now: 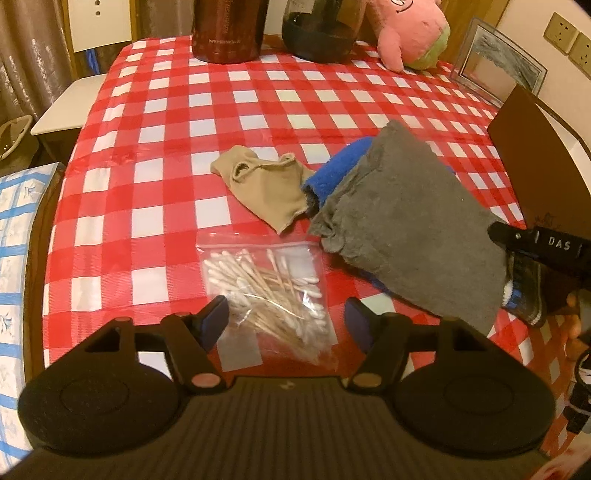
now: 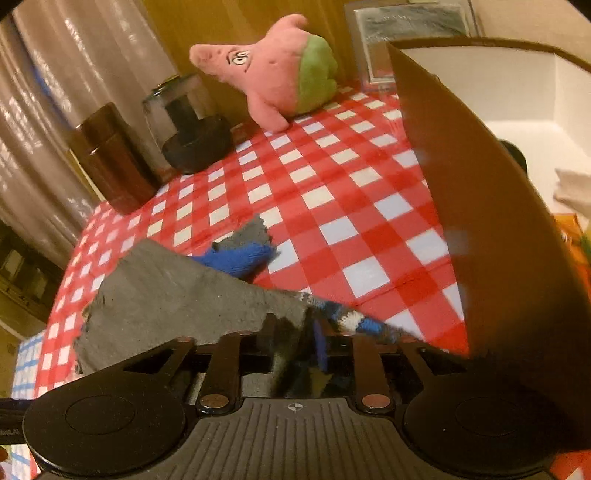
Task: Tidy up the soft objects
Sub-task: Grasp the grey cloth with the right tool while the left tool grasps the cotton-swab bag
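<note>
Left wrist view: a red-checked counter [image 1: 155, 155] carries a bag of cotton swabs [image 1: 266, 284] between the spread fingers of the left gripper [image 1: 284, 321]; a beige sock [image 1: 266, 184] lies at 12 o'clock from it, a grey cloth [image 1: 406, 229] at 2. Right wrist view: the right gripper [image 2: 295, 339] pinches the grey cloth [image 2: 177, 299] and a striped sock [image 2: 351, 319]; a pink plush [image 2: 273, 74] stands at 12, a brown box [image 2: 491, 221] at 3.

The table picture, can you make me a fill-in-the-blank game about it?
1. The bag of cotton swabs lies between the fingers of the ____ gripper.
2. The plush toy is mostly ____.
3. The tablecloth is checked red and ____.
4. The gray cloth partly covers a ____ sock.

Missing words: left; pink; white; blue
</note>
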